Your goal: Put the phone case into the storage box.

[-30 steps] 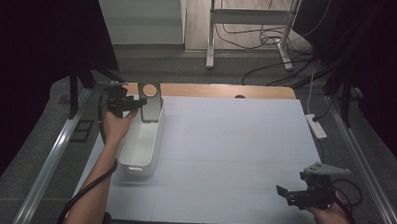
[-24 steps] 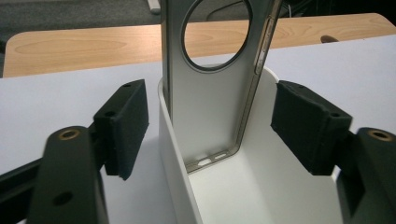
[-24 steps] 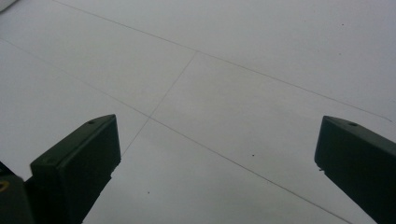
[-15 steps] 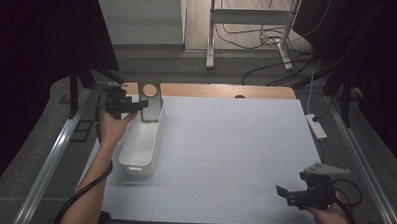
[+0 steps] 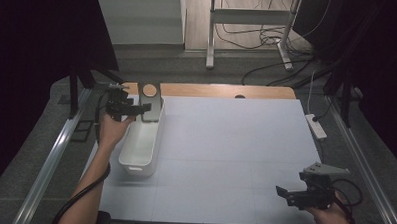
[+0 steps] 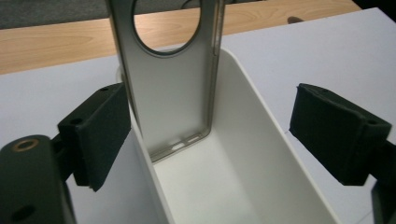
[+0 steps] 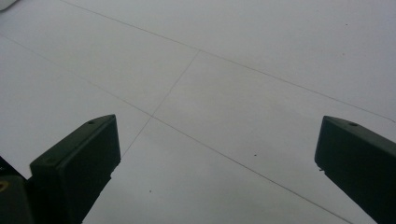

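While the left gripper (image 6: pixel 205 140) hangs with jaws spread, holding nothing, a grey phone case (image 6: pixel 170 88) stands upright dead ahead, leaning in the far end of the white bin (image 5: pixel 141 140). Long axis vertical; camera hole up top. Left hand much nearer. Right gripper (image 5: pixel 294 194) also spread and empty, well apart over the near right of the white table (image 5: pixel 235 143). Case top cut off in the left gripper view; whether the left pad (image 6: pixel 95 135) touches the bin wall is unclear.

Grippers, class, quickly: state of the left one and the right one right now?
Left gripper: open, jaws either side of the grey phone case standing in the white bin, not gripping it.
Right gripper: open, holding nothing, above the white table.
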Available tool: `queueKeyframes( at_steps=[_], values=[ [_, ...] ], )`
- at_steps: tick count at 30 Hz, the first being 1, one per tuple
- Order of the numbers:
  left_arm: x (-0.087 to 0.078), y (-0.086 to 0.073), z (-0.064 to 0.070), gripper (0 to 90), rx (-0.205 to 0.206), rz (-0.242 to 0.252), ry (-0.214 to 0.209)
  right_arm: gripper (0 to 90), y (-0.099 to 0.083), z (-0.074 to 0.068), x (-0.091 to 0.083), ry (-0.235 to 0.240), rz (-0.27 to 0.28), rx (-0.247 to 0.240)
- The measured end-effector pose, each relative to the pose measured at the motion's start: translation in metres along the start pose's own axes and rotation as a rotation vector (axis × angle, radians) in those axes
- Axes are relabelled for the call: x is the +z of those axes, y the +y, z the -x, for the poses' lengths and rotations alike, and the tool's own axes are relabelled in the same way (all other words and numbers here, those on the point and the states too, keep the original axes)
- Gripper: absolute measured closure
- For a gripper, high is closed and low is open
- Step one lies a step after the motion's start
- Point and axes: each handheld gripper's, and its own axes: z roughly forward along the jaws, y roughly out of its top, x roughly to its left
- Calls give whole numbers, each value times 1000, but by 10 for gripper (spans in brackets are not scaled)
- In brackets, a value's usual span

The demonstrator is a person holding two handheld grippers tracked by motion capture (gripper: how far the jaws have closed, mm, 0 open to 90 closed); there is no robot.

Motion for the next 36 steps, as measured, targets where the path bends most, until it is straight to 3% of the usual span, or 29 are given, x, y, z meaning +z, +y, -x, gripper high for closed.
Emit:
queueKeyframes(
  at_steps=[7, 16, 21, 29, 36],
  values=[
    [-4, -3, 5, 104, 8, 6, -25, 0, 0, 1, 0, -2, -4, 4],
    [-7, -6, 15, 82, 47, -8, -50, 0, 0, 1, 1, -3, -6, 2],
    [-8, -11, 18, 83, 30, -10, -73, 0, 0, 0, 1, -3, -7, -4],
    [-11, -19, 23, 74, 49, 0, -86, 0, 0, 0, 1, -2, -8, -4],
    [-13, -23, 32, 54, 105, -4, -78, 0, 0, 0, 1, -4, -11, -6]
  ],
)
